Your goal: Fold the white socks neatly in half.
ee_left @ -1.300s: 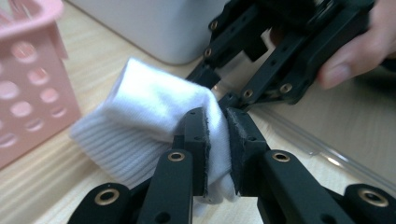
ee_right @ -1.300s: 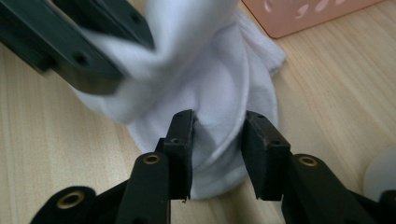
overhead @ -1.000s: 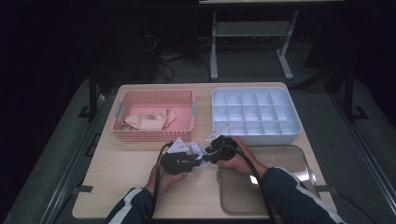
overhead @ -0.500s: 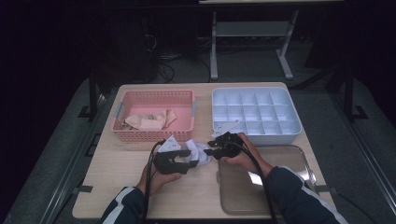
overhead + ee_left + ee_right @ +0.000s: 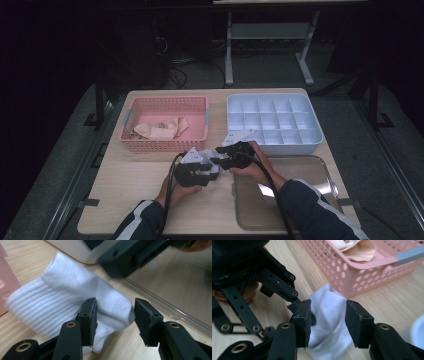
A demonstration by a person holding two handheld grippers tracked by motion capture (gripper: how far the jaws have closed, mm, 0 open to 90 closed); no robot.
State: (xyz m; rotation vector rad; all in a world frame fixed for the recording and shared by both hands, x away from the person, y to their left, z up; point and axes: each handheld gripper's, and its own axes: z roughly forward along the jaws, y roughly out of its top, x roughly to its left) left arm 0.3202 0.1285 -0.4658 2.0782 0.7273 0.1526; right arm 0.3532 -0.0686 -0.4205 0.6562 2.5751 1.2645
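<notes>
1 pink plastic lattice basket [image 5: 167, 125] with beige cloths, desk left | 1 white ribbed sock [image 5: 75, 305] on wooden desk [image 5: 130, 185], centre | left gripper [image 5: 115, 315] fingers part-open astride sock, just closing | right gripper [image 5: 327, 316] fingers part-open, just opening, over sock | 1 white compartment tray [image 5: 272, 122] | 1 clear tray [image 5: 300, 200]

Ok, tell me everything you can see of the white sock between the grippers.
The white sock is a soft knit, with a ribbed cuff at one end and finer knit elsewhere. It lies bunched and folded on the wooden table, just in front of the pink basket and beside the clear tray. The left gripper straddles its folded end, one pad against the fabric, the other just clear. The right gripper is open above its other side, pads not pressing it.
</notes>
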